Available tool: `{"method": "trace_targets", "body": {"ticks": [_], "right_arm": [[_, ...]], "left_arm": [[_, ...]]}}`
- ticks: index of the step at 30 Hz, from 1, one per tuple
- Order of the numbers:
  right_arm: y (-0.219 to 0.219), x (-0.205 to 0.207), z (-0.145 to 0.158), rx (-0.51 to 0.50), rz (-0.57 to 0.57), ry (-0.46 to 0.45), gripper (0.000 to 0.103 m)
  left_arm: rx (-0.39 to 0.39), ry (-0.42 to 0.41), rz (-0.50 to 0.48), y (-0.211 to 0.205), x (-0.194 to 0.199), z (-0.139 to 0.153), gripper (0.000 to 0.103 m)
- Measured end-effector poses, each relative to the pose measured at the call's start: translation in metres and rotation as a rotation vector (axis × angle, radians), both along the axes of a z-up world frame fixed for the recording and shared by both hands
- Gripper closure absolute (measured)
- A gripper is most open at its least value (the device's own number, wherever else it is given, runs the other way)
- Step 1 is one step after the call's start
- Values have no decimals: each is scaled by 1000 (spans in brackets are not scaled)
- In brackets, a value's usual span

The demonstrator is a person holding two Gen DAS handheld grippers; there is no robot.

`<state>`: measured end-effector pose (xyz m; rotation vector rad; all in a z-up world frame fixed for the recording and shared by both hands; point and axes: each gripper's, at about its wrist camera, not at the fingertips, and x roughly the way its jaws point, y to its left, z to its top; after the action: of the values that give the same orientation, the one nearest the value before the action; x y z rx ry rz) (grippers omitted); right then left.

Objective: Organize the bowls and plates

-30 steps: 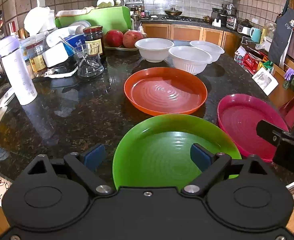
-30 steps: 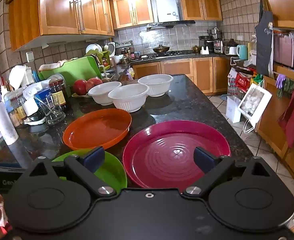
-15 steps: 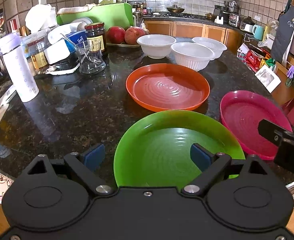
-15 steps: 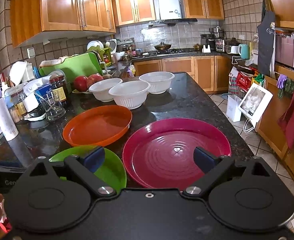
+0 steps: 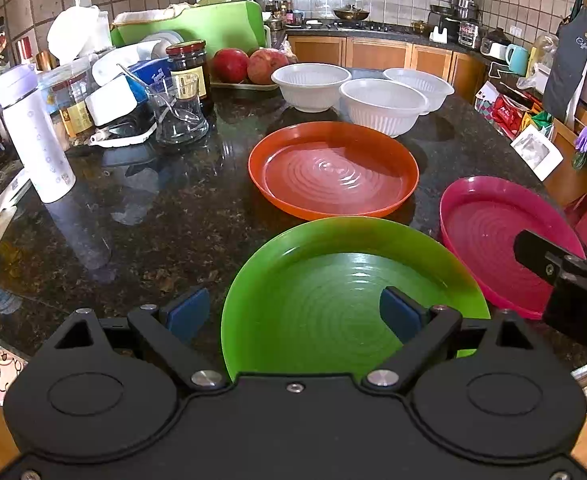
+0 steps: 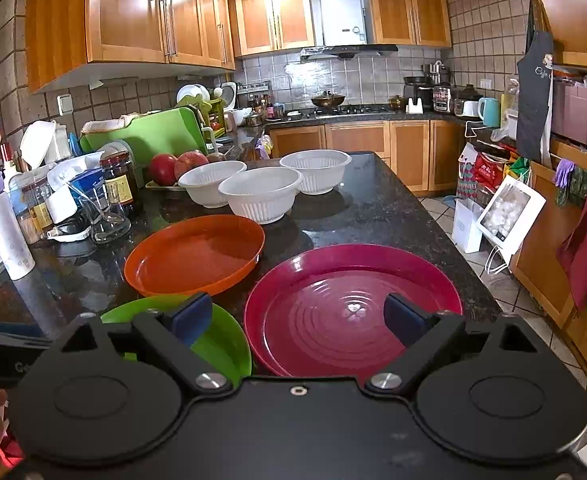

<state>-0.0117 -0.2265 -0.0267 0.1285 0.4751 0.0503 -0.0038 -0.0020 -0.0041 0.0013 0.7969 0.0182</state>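
Hovering over the near edge of the dark worktop, the left gripper is held with jaws apart above the green plate. The right gripper is held with jaws apart over the pink plate. The orange plate is seen just behind them, and three white bowls are placed close together further back.

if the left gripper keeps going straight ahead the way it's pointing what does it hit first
Probably the green plate: the open left gripper already frames it. The orange plate lies beyond; depth is uncertain.
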Motion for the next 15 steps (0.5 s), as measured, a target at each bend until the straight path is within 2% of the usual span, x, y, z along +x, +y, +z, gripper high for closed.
{"method": "trace_targets", "body": {"ticks": [15], "right_arm": [[-1, 2, 0, 11, -3, -18, 6]], "left_arm": [[1, 8, 0, -4, 1, -1, 10]]}}
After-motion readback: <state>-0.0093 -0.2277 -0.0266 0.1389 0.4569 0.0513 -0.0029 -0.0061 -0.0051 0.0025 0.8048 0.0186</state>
